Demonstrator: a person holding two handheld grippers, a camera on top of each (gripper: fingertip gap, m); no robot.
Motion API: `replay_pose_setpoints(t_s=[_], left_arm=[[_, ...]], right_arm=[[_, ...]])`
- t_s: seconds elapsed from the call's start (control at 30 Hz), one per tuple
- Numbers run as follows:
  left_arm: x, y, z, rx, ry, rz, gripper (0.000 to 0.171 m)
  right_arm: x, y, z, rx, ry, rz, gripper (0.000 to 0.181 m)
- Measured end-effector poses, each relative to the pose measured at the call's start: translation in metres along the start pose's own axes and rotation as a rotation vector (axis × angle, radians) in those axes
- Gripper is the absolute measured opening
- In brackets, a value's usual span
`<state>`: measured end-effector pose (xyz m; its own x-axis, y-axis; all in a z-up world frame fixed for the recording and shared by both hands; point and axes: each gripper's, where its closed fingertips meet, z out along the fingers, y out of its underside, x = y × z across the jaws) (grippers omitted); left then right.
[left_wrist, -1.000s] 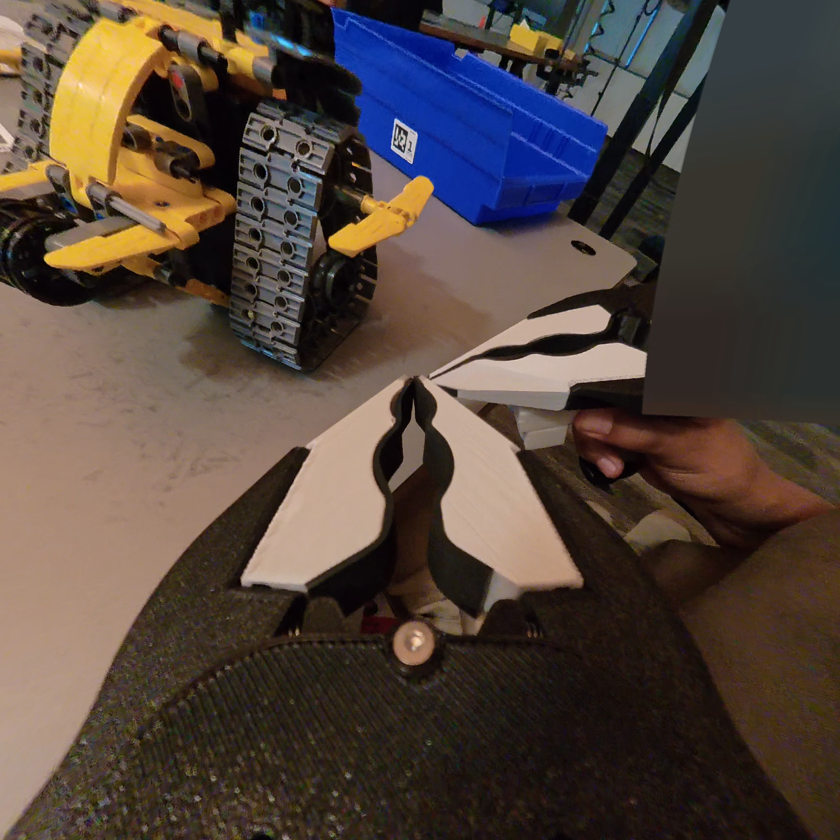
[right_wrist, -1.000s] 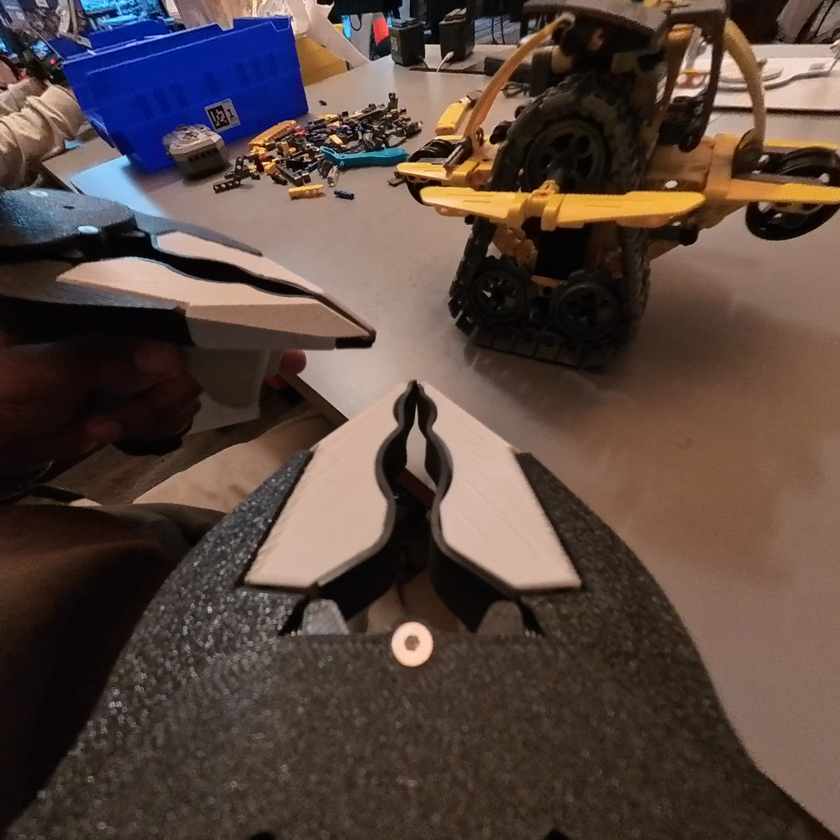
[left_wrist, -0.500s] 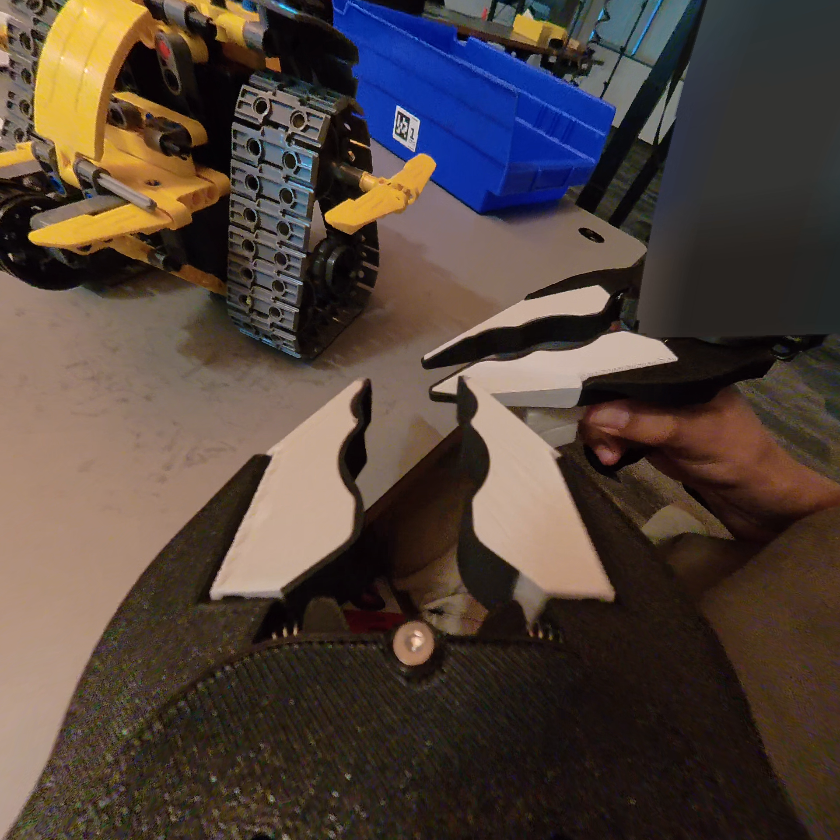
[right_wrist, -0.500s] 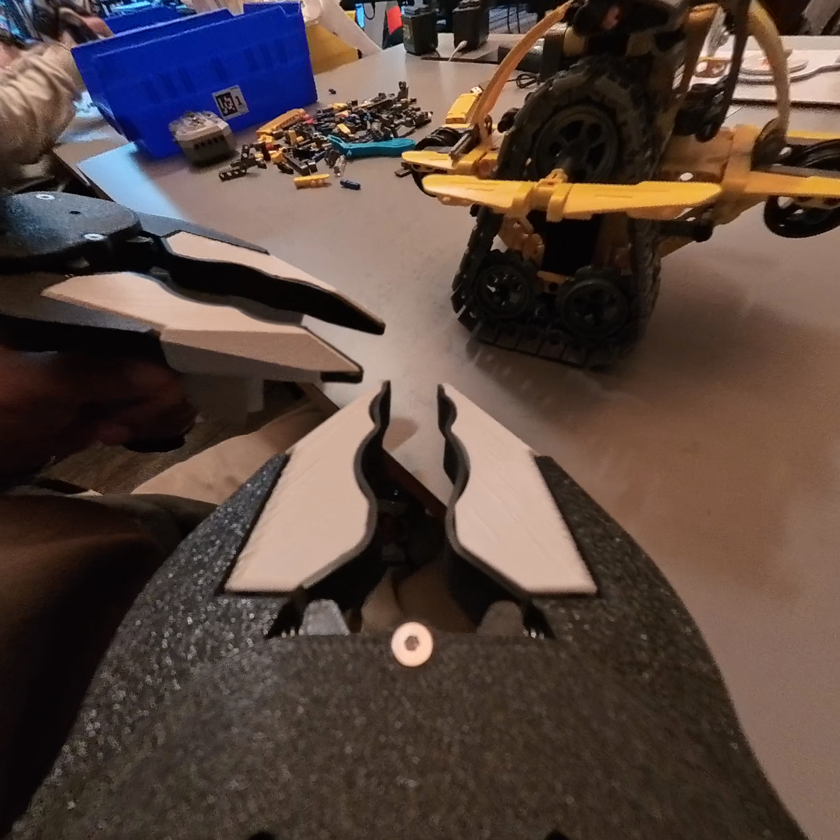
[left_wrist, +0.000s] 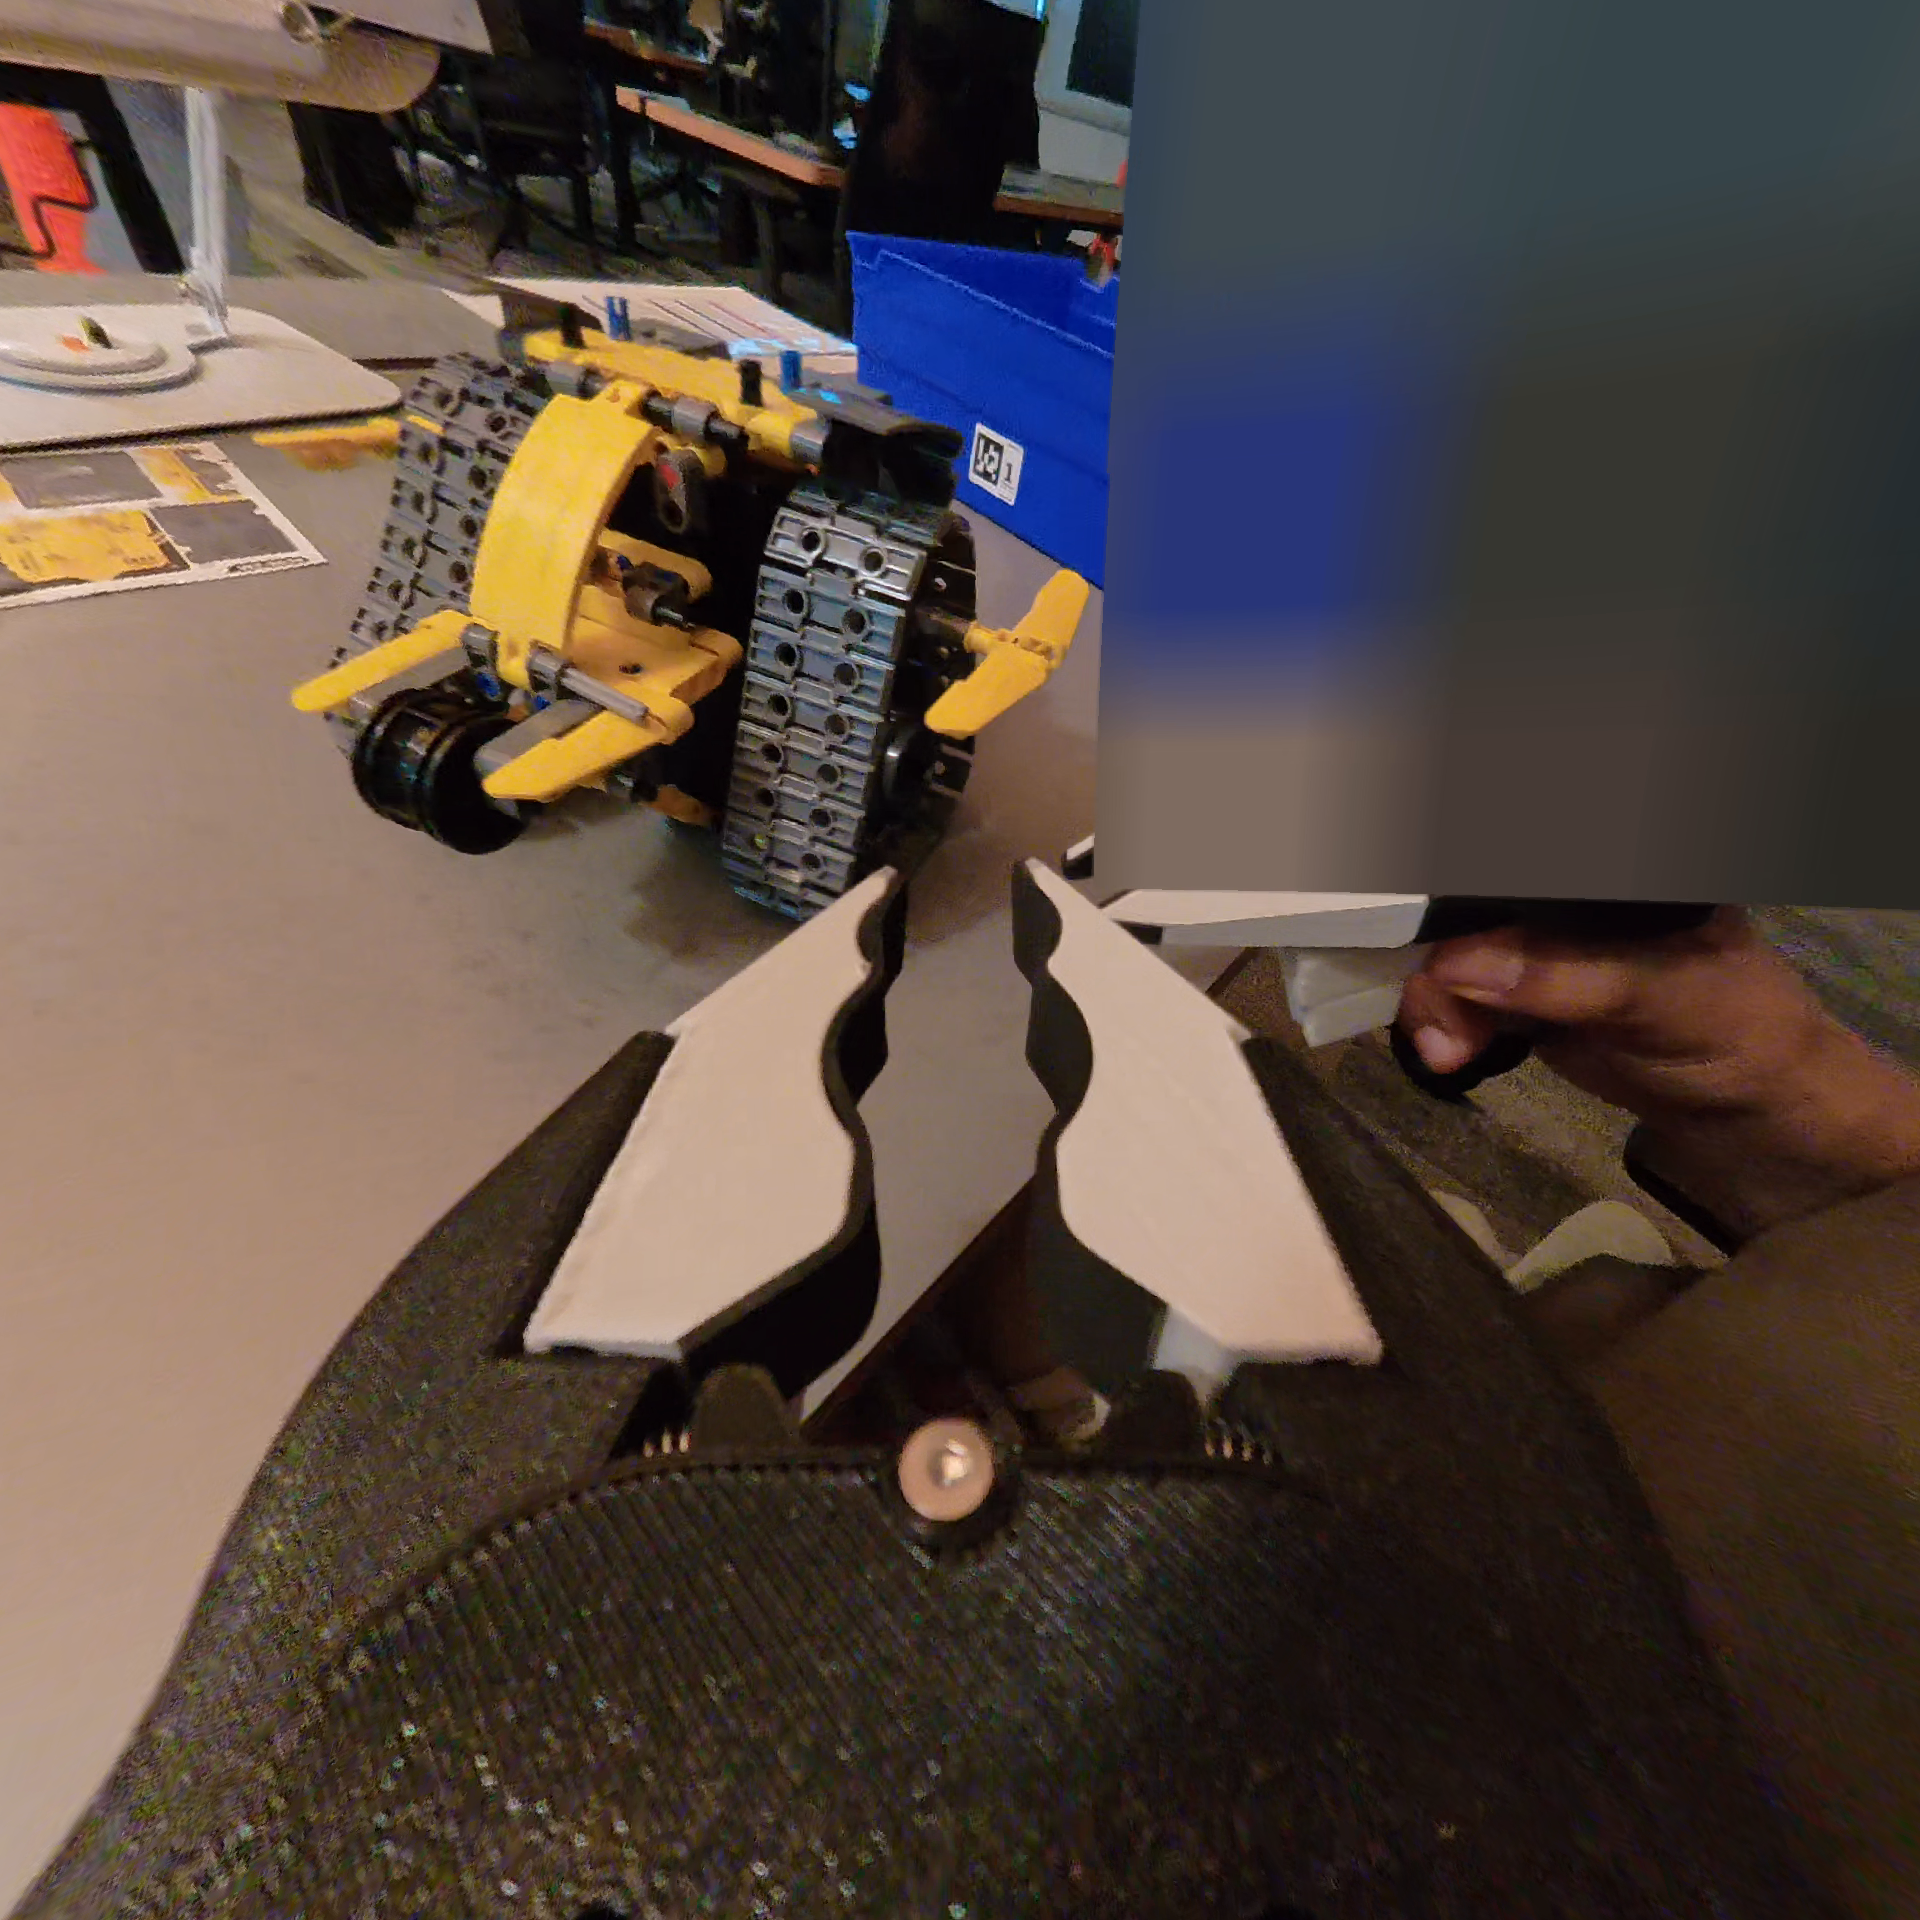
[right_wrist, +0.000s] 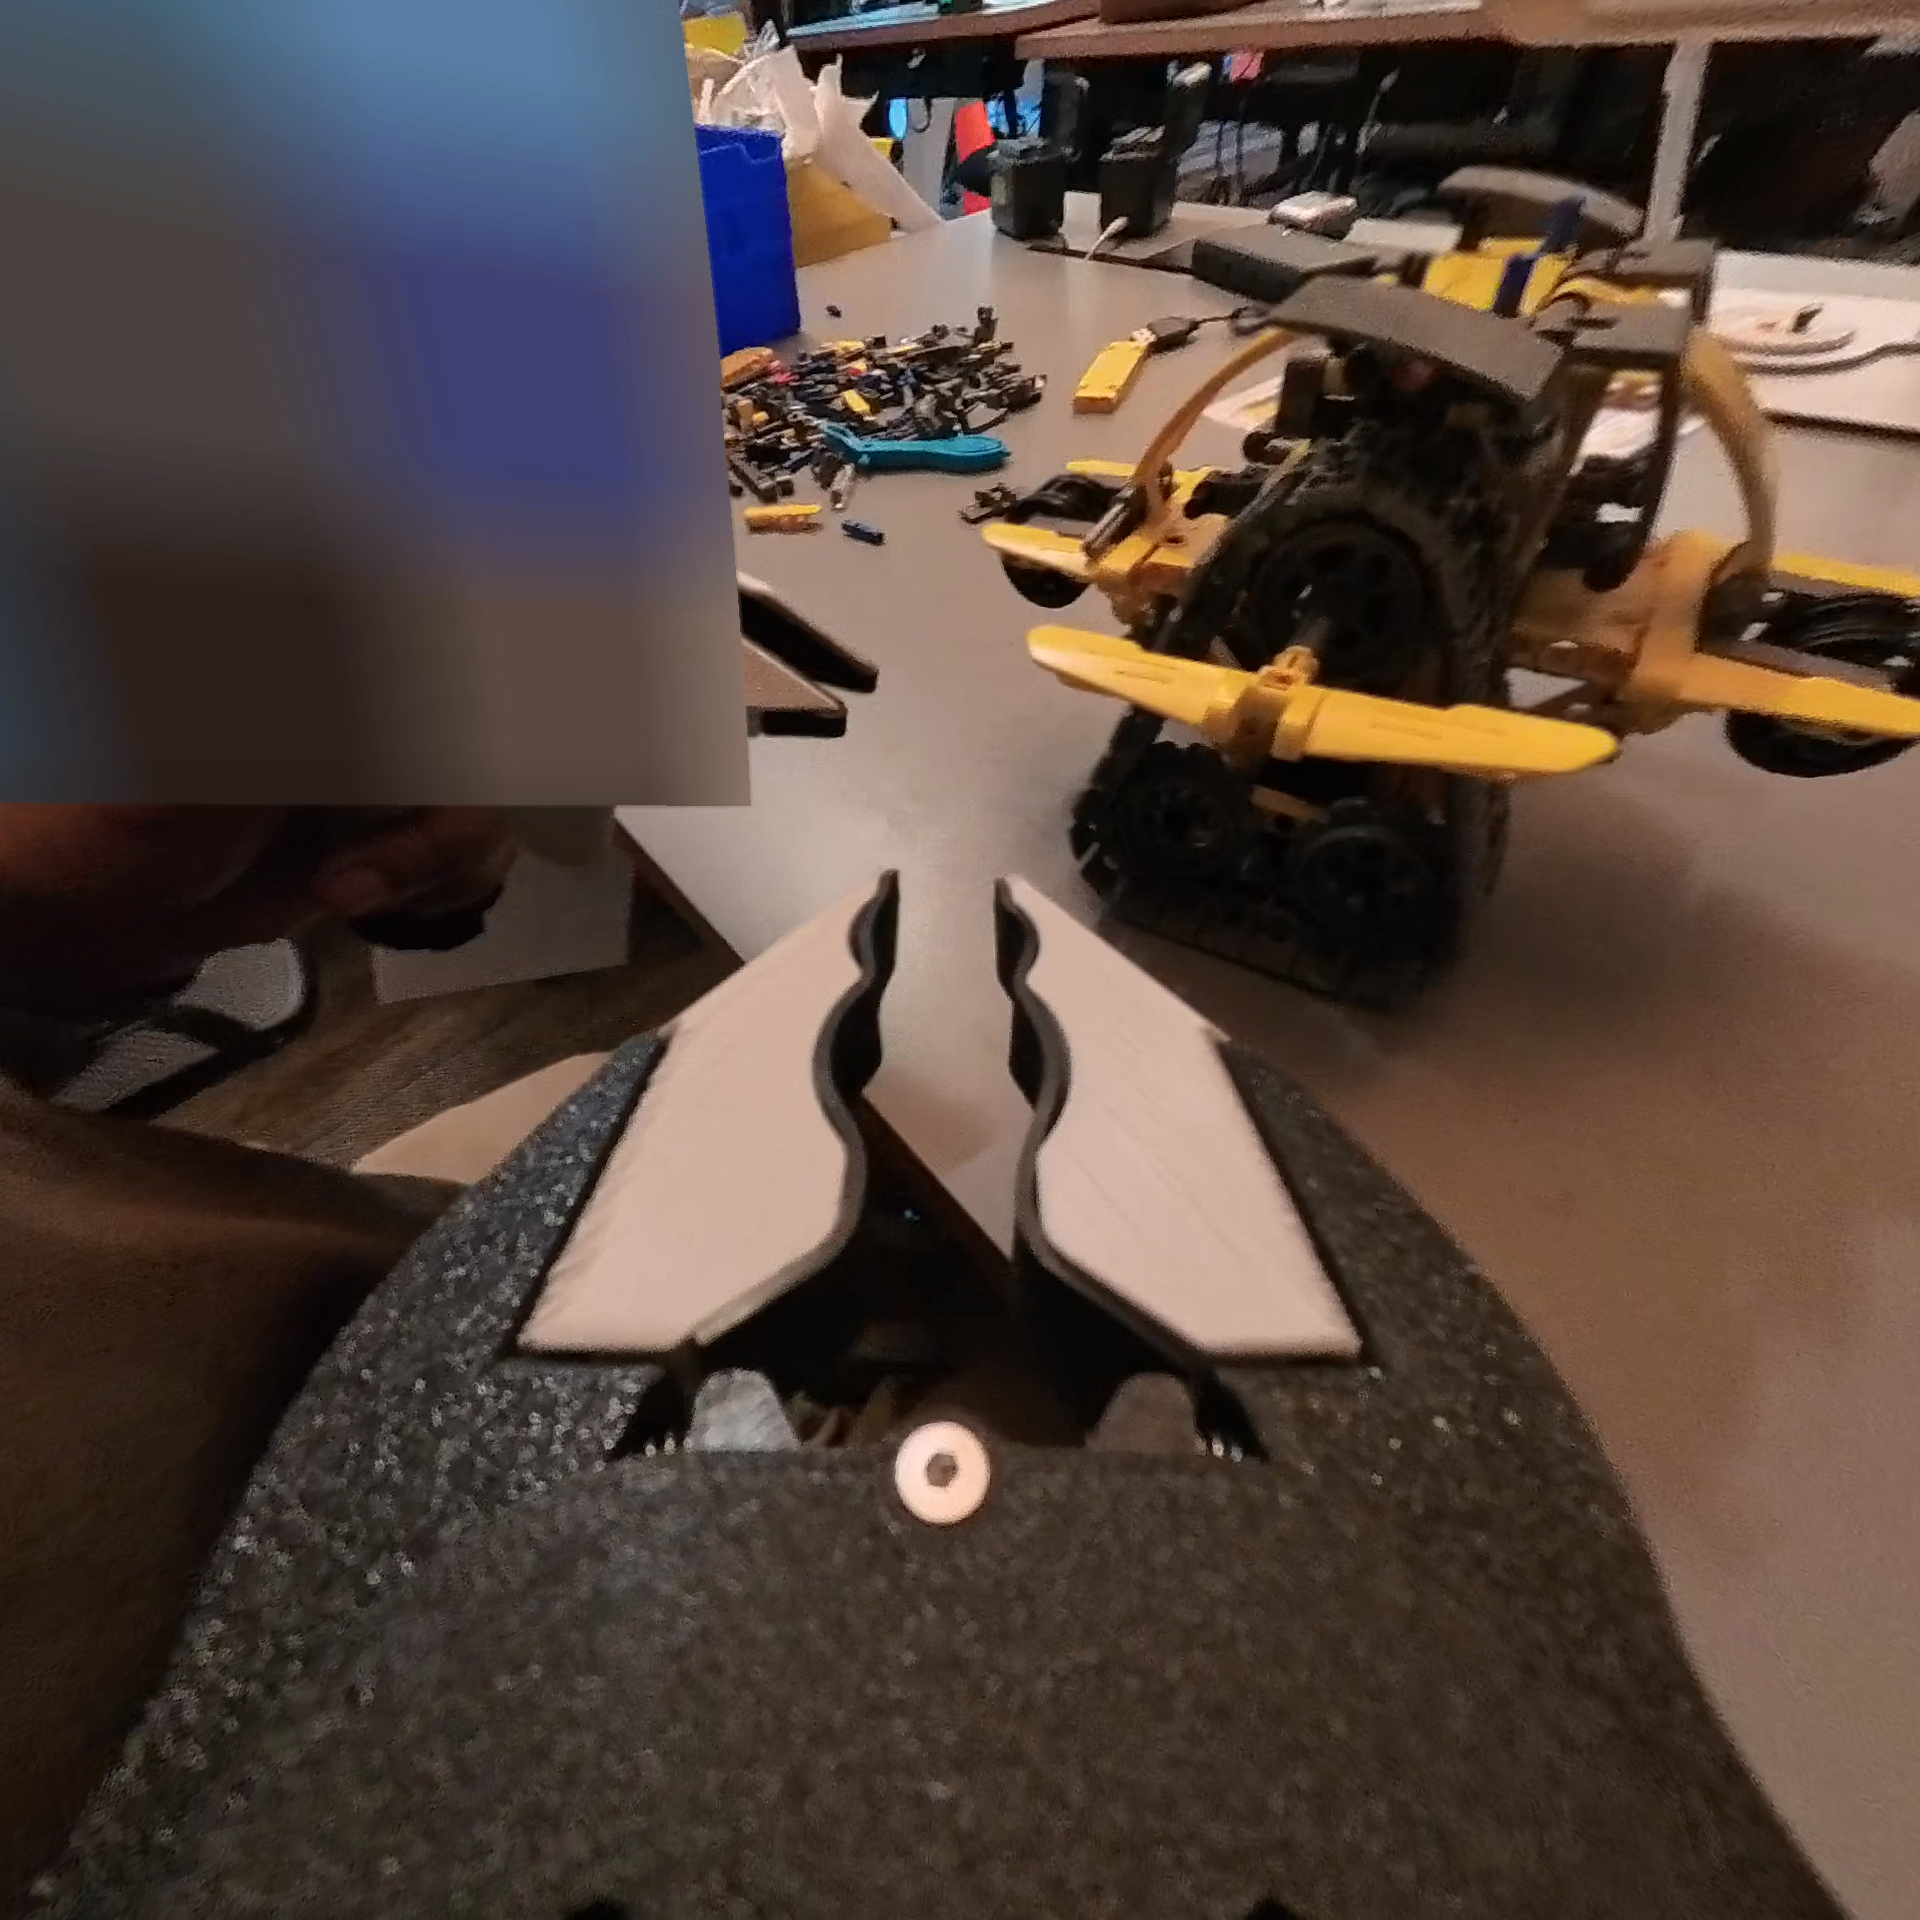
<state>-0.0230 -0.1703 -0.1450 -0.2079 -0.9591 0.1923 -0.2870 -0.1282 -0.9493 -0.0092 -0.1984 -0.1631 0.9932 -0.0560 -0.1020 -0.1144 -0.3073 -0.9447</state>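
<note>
**A:** Left wrist view first. The left gripper (left_wrist: 956, 883) hangs over the near edge of the grey table (left_wrist: 208, 1039), its two white fingers (left_wrist: 727, 1143) spread apart with bare tabletop showing between them, gripping nothing.

**B:** And just past those tips stands the yellow and black tracked model (left_wrist: 665, 623), upright on its grey treads, close but not touching. A small black wheel juts out at its front, toward the table's left side.

**A:** Behind it, at the far right edge, a blue bin (left_wrist: 966, 353) (partly lost behind a blurred patch). A printed sheet (left_wrist: 135, 520) lies flat at the far left.

**B:** To the right, off the table's corner, a hand (left_wrist: 1621, 1029) holds the right gripper's handle; only one white finger of it shows here.

**A:** Over to the right wrist view. The right gripper (right_wrist: 943, 894) is also parted and empty, above the near edge.

**B:** The tracked model sits ahead and to the right, apart from the tips, a yellow blade sticking out sideways toward us.

**A:** Farther back lies a scatter of loose small parts (right_wrist: 883, 405), a teal tool (right_wrist: 914, 452) among them, beside the bin.

**B:** The left gripper's dark tips poke out from the blurred patch at the table's left edge.
</note>
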Motion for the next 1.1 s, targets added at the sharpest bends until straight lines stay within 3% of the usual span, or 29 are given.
replay_pose_setpoints(t_s=[0.07, 0.3, 0.5, 0.73, 0.93, 1.1], left_arm=[[-0.005, -0.003, -0.004, 0.012, 0.01, 0.012, 0.033], [-0.037, -0.021, -0.015, 0.096, -0.04, -0.025, 0.052], [-0.057, -0.037, -0.015, 0.086, -0.075, 0.037, 0.071], [-0.076, -0.051, 0.009, 0.036, -0.019, 0.163, 0.084], [-0.082, -0.048, 0.029, -0.034, 0.136, 0.214, 0.084], [-0.086, -0.036, 0.045, -0.091, 0.198, 0.276, 0.077]], right_arm=[[-0.008, -0.002, 0.001, -0.013, -0.028, 0.017, 0.019], [-0.022, -0.032, 0.009, 0.013, -0.061, -0.01, 0.021], [-0.001, -0.082, 0.007, -0.024, -0.054, -0.161, 0.035], [0.036, -0.124, 0.048, -0.386, -0.196, -0.568, 0.037], [0.036, -0.097, 0.085, -0.76, -0.505, -0.776, 0.044], [0.05, -0.071, 0.096, -0.963, -0.556, -0.916, 0.043]])
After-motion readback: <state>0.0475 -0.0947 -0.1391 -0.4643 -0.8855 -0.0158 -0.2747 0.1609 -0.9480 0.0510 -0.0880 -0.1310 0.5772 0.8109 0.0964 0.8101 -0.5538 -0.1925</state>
